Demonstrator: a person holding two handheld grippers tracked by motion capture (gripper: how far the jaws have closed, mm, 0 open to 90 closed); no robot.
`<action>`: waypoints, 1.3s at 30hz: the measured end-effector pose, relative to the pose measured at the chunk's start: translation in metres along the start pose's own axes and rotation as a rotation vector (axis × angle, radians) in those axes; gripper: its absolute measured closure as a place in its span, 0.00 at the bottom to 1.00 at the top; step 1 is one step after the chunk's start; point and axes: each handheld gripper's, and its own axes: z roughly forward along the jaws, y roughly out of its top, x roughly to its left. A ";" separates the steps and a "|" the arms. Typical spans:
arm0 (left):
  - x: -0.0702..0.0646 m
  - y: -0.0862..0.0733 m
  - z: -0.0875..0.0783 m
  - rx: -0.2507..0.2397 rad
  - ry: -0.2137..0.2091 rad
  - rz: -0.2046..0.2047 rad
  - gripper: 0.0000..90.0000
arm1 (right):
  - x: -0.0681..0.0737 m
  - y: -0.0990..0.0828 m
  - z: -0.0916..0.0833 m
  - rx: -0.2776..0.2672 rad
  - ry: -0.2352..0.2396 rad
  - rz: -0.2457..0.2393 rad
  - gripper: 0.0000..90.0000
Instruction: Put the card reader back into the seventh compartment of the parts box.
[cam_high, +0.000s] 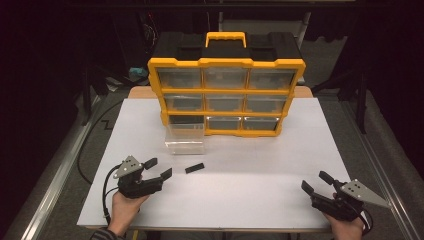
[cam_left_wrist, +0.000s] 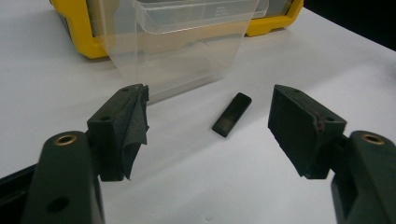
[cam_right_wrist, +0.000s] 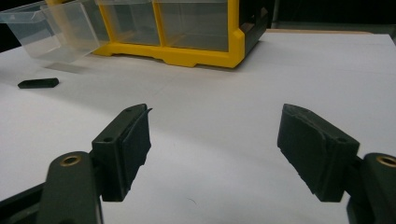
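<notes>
White and smooth, the table (cam_high: 260, 170) lies under dim light with dark floor around it. At its far edge stands a yellow and black plastic cabinet (cam_high: 226, 95) with rows of clear drawers and a handle on top. One clear drawer (cam_high: 185, 139) stands out on the table just in front of the bottom left slot, empty as far as I can see. Near it, toward me, lies a small flat black bar (cam_high: 194, 168), oblong and matte. My left tongs (cam_high: 158, 168) point at that bar, jaws spread wide, with nothing between them and it. My right tongs (cam_high: 315, 182) rest well apart at the right, also released and empty.
</notes>
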 end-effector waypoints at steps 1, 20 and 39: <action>0.000 0.001 0.001 0.002 -0.005 -0.003 0.33 | 0.000 0.000 0.000 0.000 -0.002 0.003 0.29; -0.008 0.008 0.013 0.006 -0.032 0.021 0.33 | 0.001 0.000 0.000 -0.001 -0.005 0.001 0.29; -0.014 0.013 0.029 0.041 -0.048 0.033 0.34 | 0.000 0.001 -0.001 -0.009 0.008 0.003 0.29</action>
